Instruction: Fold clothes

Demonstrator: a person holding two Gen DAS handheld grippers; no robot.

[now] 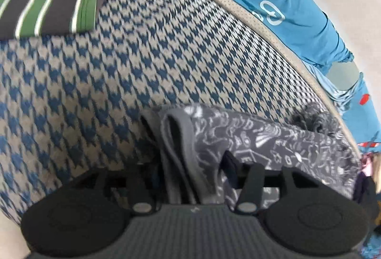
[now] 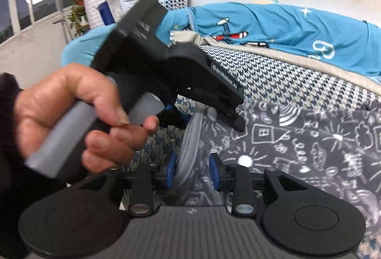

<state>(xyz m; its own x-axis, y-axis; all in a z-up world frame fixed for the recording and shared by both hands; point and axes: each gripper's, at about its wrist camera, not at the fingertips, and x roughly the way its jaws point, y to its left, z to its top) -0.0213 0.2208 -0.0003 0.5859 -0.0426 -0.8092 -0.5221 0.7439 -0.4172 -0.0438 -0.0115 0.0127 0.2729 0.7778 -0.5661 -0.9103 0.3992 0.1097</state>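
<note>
With both sets of jaws parted around the hem, the step in hand looks like letting a finished fold settle, so the sound way is to draw both tools straight back off the edge without dragging the layers askew, then press the stack flat if it springs up.

The left gripper [image 1: 188, 171] has its jaws about half apart; the grey ribbed hem stands between them, and I judge the pads are clear of it, though blur makes the contact hard to read. The right gripper [image 2: 193, 171] shows its blue pads [image 2: 212, 169] narrowly parted either side of the same grey band, apparently not pinching. A hand [image 2: 78, 116] carries the left tool across the right wrist view.

The dark grey garment [image 2: 297, 140] lies on the houndstooth cover [image 1: 142, 68] of the bed, near its right edge beside the pale piping. It is soft fleece-like cloth printed with white chalk-style doodles, doubled over with looped hem layers showing. A folded green-striped piece [image 1: 50, 2] rests well apart at the far left, and a blue patterned quilt [image 2: 285, 28] lies beyond.
</note>
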